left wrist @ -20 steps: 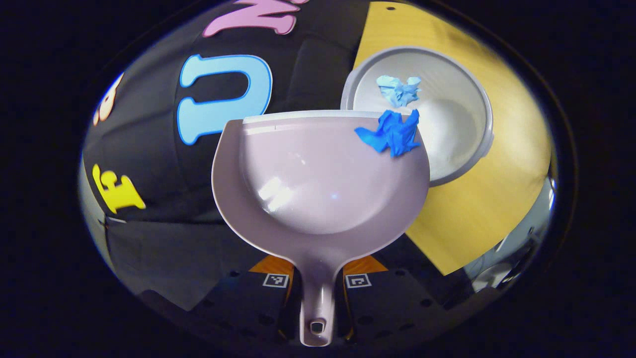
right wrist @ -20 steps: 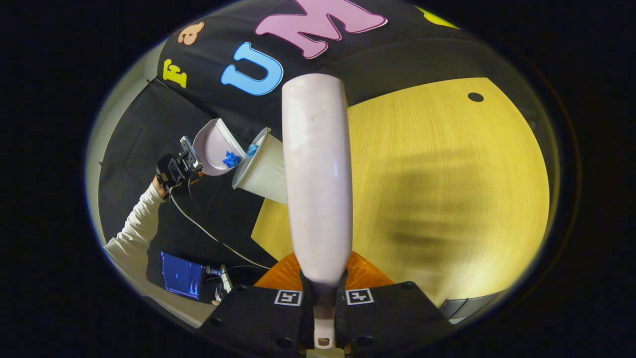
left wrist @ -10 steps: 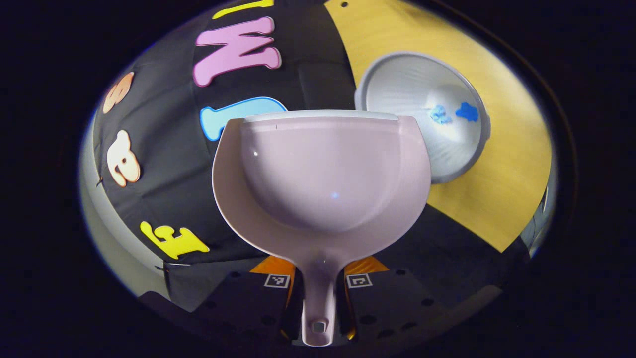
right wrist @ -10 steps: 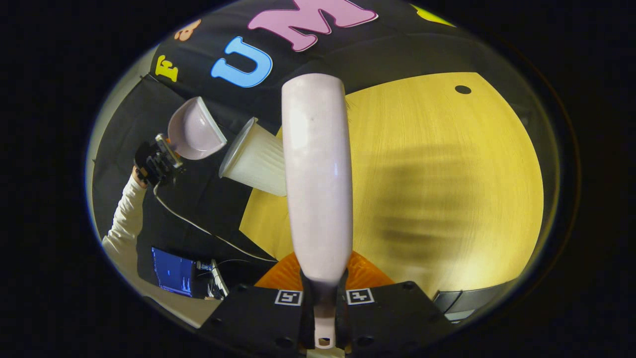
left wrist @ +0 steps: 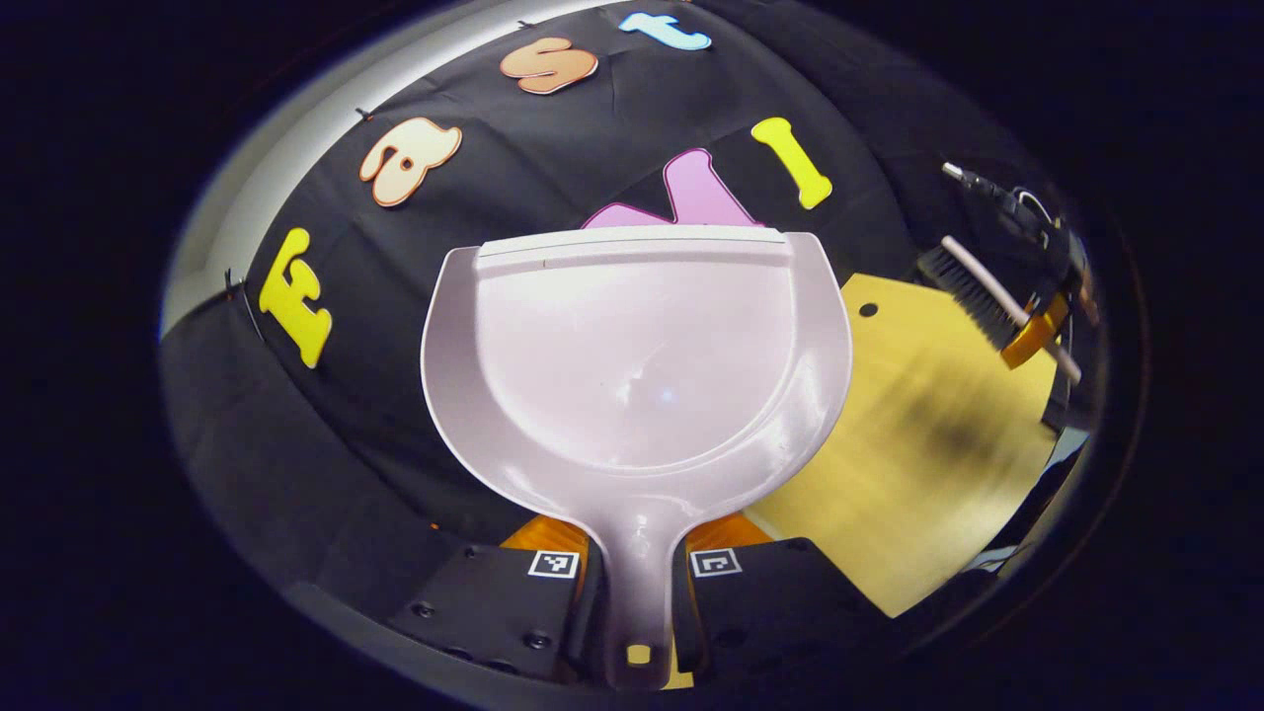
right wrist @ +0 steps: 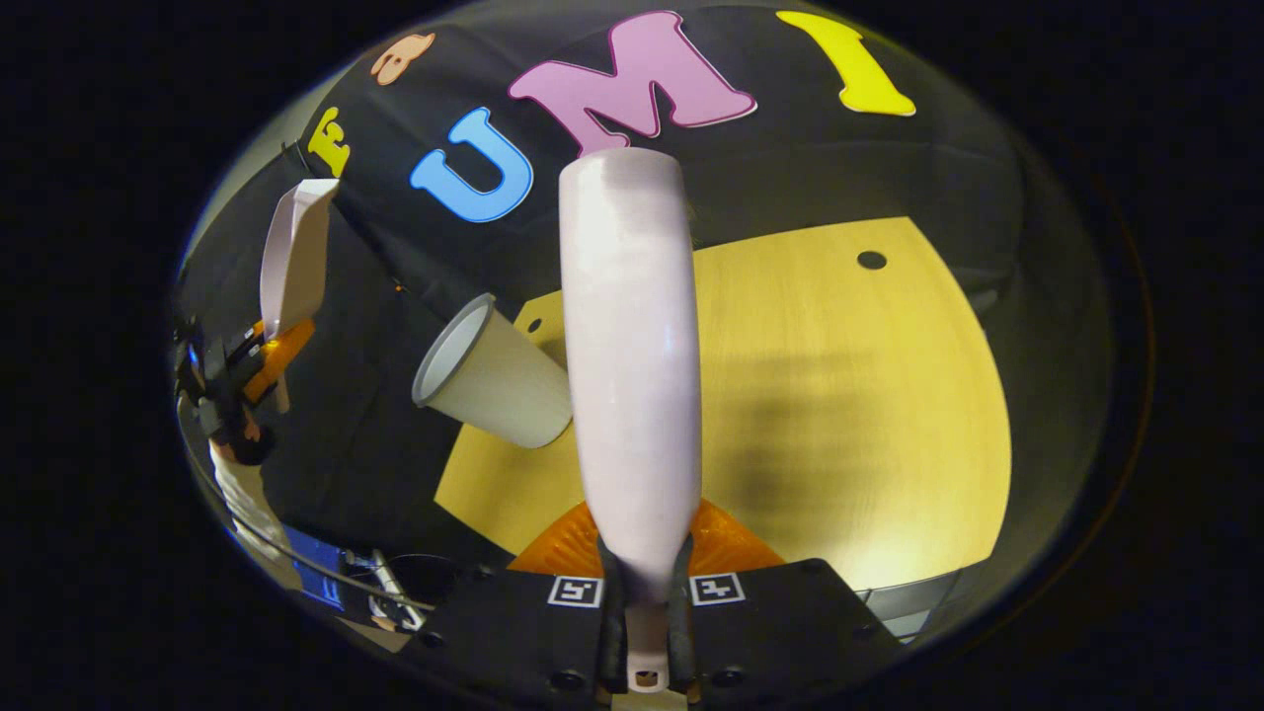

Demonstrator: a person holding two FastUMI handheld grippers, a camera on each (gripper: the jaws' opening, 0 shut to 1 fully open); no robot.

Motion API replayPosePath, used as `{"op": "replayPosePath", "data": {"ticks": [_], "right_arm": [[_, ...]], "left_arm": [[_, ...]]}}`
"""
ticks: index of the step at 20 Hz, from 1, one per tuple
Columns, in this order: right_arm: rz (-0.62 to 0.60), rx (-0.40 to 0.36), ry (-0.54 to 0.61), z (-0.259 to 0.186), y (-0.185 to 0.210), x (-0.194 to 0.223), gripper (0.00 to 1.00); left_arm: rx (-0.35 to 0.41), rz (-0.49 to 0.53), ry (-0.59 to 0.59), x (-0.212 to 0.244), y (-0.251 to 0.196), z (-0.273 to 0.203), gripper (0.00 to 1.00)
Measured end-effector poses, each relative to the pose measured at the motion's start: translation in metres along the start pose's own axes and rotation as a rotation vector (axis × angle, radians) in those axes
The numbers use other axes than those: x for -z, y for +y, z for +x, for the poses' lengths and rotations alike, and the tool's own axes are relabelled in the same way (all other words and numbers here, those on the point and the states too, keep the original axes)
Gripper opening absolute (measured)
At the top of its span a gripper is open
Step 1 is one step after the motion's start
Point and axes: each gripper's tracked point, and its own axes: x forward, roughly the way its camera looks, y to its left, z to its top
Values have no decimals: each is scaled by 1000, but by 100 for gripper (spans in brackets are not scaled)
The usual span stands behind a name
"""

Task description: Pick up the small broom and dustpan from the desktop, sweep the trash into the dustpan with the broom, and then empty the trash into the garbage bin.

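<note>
Both jaws are closed on handles: the left gripper (left wrist: 637, 602) clamps the dustpan (left wrist: 637, 355) by its stem, the right gripper (right wrist: 642, 622) clamps the broom (right wrist: 632, 355). In the left gripper view the pan's scoop faces the camera with nothing in it, raised before the black cloth wall (left wrist: 296, 434); the broom's dark bristles show far right above the desk (left wrist: 918, 434). In the right gripper view the white bin (right wrist: 494, 380) stands at the desk's near-left corner, just beside the broom's back. The desk is pale yellow wood with small dark holes and blurred shadows across it. A screen (right wrist: 311, 583) glows low at left.
</note>
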Motion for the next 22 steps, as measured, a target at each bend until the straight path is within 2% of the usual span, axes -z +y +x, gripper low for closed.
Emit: {"op": "replayPosePath", "data": {"ticks": [3,5,6,7,9,10,11,12,15,22], "right_arm": [[-40,174,44,9,-24,16,17],[-48,225,100,23,-33,37,17],[-33,235,127,33,-35,49,17],[-18,253,172,43,-38,63,17],[-5,291,253,67,-46,92,17],[12,296,306,79,-47,110,18],[45,295,344,93,-44,121,18],[63,312,389,106,-46,132,18],[39,370,486,140,-59,153,18],[33,497,647,162,-97,188,18]], "left_arm": [[175,-189,107,32,-87,19,25],[356,-345,260,60,-157,43,25],[421,-401,340,79,-186,48,25],[447,-425,417,101,-211,53,25],[426,-371,511,130,-236,68,24],[411,-350,555,139,-246,79,27],[416,-361,602,135,-256,85,24],[429,-392,649,134,-266,92,25],[443,-473,778,131,-275,97,25],[453,-515,972,113,-268,95,25]]}}
